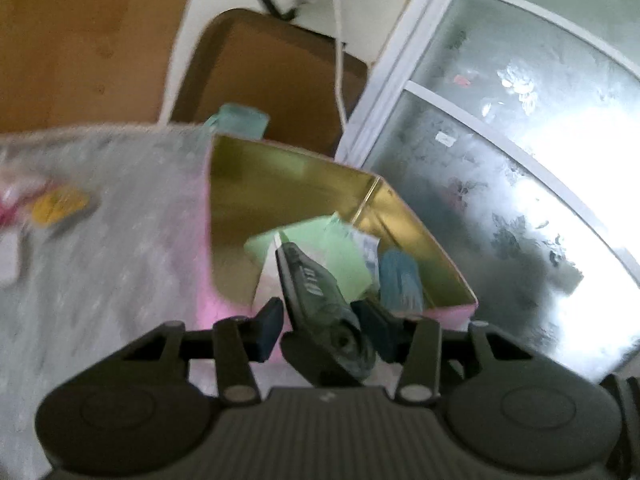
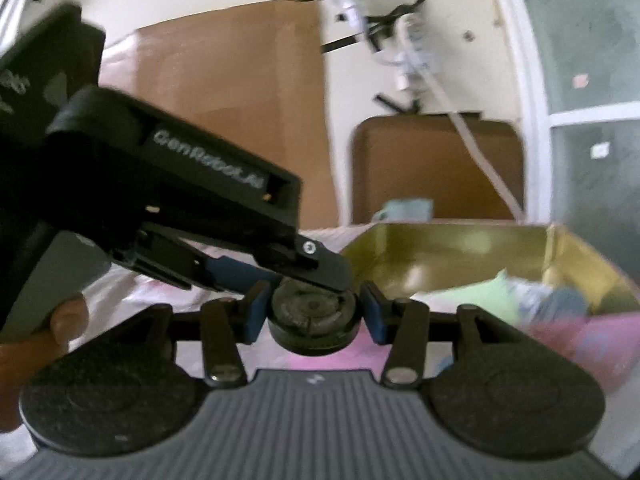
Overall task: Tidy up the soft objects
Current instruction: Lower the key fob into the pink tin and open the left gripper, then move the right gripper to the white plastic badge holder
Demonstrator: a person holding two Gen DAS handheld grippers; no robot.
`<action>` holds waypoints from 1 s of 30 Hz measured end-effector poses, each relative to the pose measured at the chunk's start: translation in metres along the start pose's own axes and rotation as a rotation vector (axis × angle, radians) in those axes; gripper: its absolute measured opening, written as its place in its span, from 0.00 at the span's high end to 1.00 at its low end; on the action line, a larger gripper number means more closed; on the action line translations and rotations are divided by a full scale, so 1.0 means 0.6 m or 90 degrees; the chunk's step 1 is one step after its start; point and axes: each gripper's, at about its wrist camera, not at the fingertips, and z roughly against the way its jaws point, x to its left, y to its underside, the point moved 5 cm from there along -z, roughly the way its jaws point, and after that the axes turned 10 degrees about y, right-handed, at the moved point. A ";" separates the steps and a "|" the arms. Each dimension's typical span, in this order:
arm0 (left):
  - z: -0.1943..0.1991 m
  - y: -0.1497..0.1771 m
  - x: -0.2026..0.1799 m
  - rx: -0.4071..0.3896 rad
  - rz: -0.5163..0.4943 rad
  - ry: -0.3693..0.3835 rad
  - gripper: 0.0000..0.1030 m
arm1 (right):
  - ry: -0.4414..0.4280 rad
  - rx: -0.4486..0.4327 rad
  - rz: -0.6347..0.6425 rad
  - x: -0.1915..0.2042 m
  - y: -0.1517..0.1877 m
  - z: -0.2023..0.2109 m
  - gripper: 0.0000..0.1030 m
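A pink box with a gold inside [image 1: 436,248] stands on the grey-pink cloth and holds light green [image 1: 344,252] and blue [image 1: 400,280] soft pieces. My left gripper [image 1: 320,326] hangs over the box's near edge; between its blue pads [image 1: 268,328] lies the dark tip of the other gripper, and whether the pads press it I cannot tell. In the right wrist view my right gripper [image 2: 314,314] has its pads beside a round dark part [image 2: 312,312] of the left gripper's body [image 2: 180,184]. The box [image 2: 460,248] is at right.
A yellow item [image 1: 60,206] and a pink-white one [image 1: 12,200] lie on the cloth at left. A brown chair back [image 1: 276,76] and a teal item [image 1: 240,120] stand behind the box. A frosted glass door [image 1: 520,160] is at right.
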 end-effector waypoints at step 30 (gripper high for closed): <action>0.323 0.141 0.372 -0.202 0.075 -0.468 0.16 | -0.184 0.124 0.058 0.258 0.022 -0.129 0.45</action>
